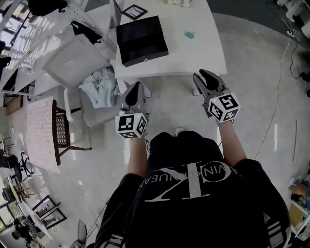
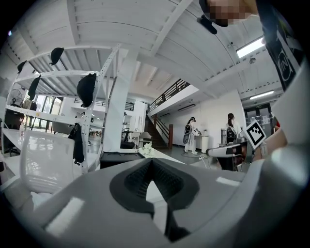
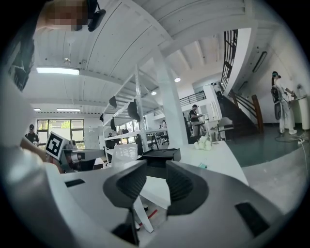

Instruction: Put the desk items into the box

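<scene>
A black box [image 1: 142,39] stands on the white desk [image 1: 203,53], near its left front corner. A small teal item [image 1: 189,35] lies to its right, and a white fluffy object [image 1: 177,2] sits at the far edge. My left gripper [image 1: 134,94] hangs in front of the desk's front edge, shut and empty; the left gripper view shows its tips [image 2: 151,162] meeting. My right gripper [image 1: 209,80] is level with the front right edge, open with nothing held. Through its gap [image 3: 155,167] I see the box [image 3: 160,156] and the teal item [image 3: 202,165].
A white chair [image 1: 77,60] with crumpled cloth [image 1: 99,87] stands left of the desk. Further left is a pinkish table [image 1: 41,133]. A cable [image 1: 276,106] runs across the floor on the right. White shelving [image 2: 92,97] and distant people [image 2: 191,133] are behind the desk.
</scene>
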The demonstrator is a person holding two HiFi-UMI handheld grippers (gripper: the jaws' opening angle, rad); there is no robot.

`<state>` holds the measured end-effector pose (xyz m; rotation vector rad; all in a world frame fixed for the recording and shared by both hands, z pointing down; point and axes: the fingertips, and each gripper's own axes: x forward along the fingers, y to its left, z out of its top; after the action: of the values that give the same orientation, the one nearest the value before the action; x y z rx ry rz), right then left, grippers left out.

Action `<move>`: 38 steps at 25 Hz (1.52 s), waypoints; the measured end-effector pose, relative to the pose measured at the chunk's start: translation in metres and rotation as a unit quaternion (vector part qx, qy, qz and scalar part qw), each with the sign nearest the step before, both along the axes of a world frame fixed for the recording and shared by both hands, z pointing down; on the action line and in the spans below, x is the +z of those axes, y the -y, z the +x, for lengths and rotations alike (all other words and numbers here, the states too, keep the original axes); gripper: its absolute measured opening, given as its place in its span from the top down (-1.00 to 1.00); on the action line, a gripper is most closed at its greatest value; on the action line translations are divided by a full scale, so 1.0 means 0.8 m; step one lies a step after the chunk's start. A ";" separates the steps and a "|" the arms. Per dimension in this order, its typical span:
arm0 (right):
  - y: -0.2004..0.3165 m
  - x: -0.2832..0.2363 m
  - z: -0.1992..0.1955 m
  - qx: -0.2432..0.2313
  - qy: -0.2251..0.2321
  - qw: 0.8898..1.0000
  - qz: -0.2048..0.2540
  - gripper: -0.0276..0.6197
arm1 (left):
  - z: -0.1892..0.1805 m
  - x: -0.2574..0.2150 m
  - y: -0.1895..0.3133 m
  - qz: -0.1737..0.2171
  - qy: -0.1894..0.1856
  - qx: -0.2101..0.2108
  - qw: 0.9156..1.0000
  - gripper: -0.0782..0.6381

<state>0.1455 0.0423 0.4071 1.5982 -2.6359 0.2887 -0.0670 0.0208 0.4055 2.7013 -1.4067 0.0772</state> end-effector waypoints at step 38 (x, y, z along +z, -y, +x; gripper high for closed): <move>0.161 0.036 0.063 0.091 0.008 0.994 -0.059 0.65 | 0.142 0.001 0.210 0.000 0.000 0.158 0.988 0.79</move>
<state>0.1958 -0.0862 0.4363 1.8045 -2.4365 0.4565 0.0466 -0.1469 0.4063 2.8977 -0.9662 0.1007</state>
